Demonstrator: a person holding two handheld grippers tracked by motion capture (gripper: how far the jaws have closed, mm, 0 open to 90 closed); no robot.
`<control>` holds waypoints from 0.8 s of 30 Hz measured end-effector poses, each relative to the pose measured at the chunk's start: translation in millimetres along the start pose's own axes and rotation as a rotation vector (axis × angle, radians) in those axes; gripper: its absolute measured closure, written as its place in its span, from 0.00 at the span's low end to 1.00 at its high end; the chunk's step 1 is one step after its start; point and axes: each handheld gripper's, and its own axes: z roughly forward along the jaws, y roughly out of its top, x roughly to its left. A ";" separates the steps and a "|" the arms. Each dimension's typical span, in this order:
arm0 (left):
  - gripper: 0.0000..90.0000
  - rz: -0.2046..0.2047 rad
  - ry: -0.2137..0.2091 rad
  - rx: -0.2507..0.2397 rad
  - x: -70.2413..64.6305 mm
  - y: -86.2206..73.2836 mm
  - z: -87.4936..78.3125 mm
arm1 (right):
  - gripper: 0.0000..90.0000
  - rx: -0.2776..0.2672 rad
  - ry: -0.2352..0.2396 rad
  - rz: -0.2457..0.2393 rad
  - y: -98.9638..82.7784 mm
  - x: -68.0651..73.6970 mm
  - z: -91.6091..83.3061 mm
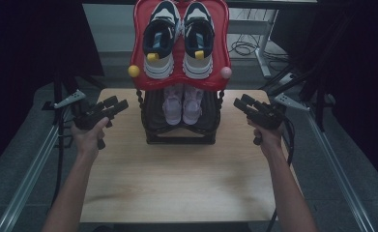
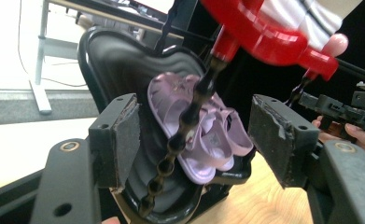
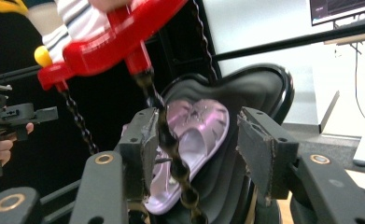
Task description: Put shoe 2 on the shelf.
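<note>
1. Left gripper (image 1: 121,104) held in the left hand (image 1: 90,135), jaws wide open, nothing between the pads.
2. Right gripper (image 1: 240,103) held in the right hand (image 1: 268,135), jaws wide open too, nothing gripped.
3. Between the two pairs of jaws, in the middle of the light wooden tabletop (image 1: 177,179): a small two-level shoe rack with a black lower tray (image 1: 179,137) and a red plastic upper tray (image 1: 177,67).
4. Straight ahead of the left jaws: a pair of soft purple sandals (image 2: 203,135) leaning on the black tray, behind a black bumpy post (image 2: 185,126).
5. Ahead of the right jaws: the same purple sandals (image 3: 194,135), behind another black bumpy post (image 3: 171,140) that sits close by the one pad.
6. Above both jaws: the red tray, with a pair of white and dark blue sneakers (image 1: 179,38) on top.
7. At the red tray's front corners: a yellow ball (image 1: 134,71) on the left jaws' side, a pink ball (image 1: 225,72) on the right jaws' side.
8. Both jaws near the rack, not touching it.
</note>
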 end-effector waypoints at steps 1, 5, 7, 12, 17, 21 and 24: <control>0.38 -0.003 0.002 0.002 1.1 -3.0 0.3 | 0.53 0.001 0.001 0.005 -2.9 -0.9 -0.2; 0.38 -0.029 0.001 0.004 6.7 -16.5 1.6 | 0.53 0.007 0.000 0.027 -14.4 -3.6 -1.0; 0.38 -0.041 0.001 0.008 9.9 -23.1 2.2 | 0.53 0.018 -0.001 0.034 -20.1 -5.2 -0.2; 0.38 -0.074 0.001 0.008 16.1 -37.8 2.8 | 0.53 0.034 -0.008 0.035 -33.7 -6.7 0.6; 0.38 -0.091 0.004 0.025 20.1 -51.6 5.4 | 0.52 0.063 -0.016 0.040 -48.8 -9.0 0.8; 0.38 -0.104 0.005 0.043 22.5 -64.9 8.3 | 0.52 0.080 -0.026 0.038 -62.3 -11.5 -0.8; 0.38 -0.113 0.006 0.060 24.3 -75.8 10.6 | 0.52 0.098 -0.032 0.045 -72.5 -13.0 -2.7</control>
